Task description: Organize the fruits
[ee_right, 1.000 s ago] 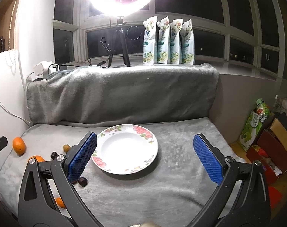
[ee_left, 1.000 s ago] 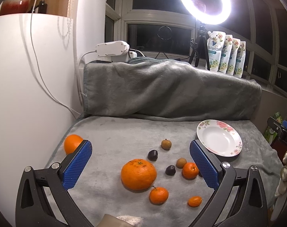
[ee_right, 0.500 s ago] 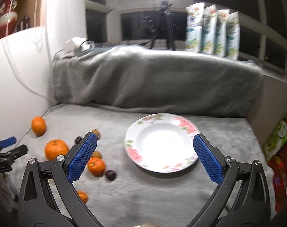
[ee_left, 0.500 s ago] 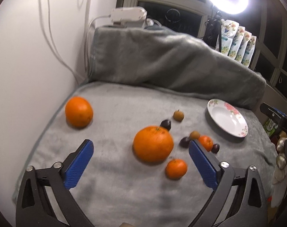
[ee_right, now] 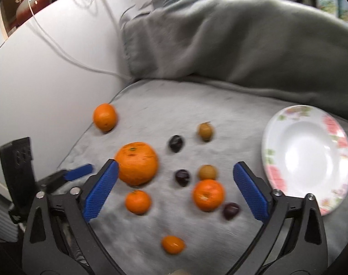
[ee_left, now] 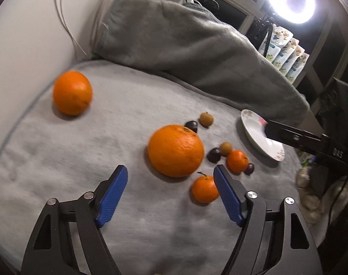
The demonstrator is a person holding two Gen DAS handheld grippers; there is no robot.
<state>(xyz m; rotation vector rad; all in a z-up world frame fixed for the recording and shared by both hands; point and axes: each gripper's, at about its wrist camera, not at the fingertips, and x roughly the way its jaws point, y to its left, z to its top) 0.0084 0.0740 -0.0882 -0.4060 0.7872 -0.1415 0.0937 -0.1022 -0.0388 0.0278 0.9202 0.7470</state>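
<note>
I am closing my left gripper (ee_left: 170,171) near the big orange (ee_left: 175,150), nothing between, right gripper (ee_right: 175,171) closing, empty, above blanket's (ee_right: 219,105) small fruits.

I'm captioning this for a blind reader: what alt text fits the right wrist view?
The right gripper, open and closing, hangs over oranges and small dark and tan fruits scattered on a grey blanket; an empty floral plate lies to the right.
</note>
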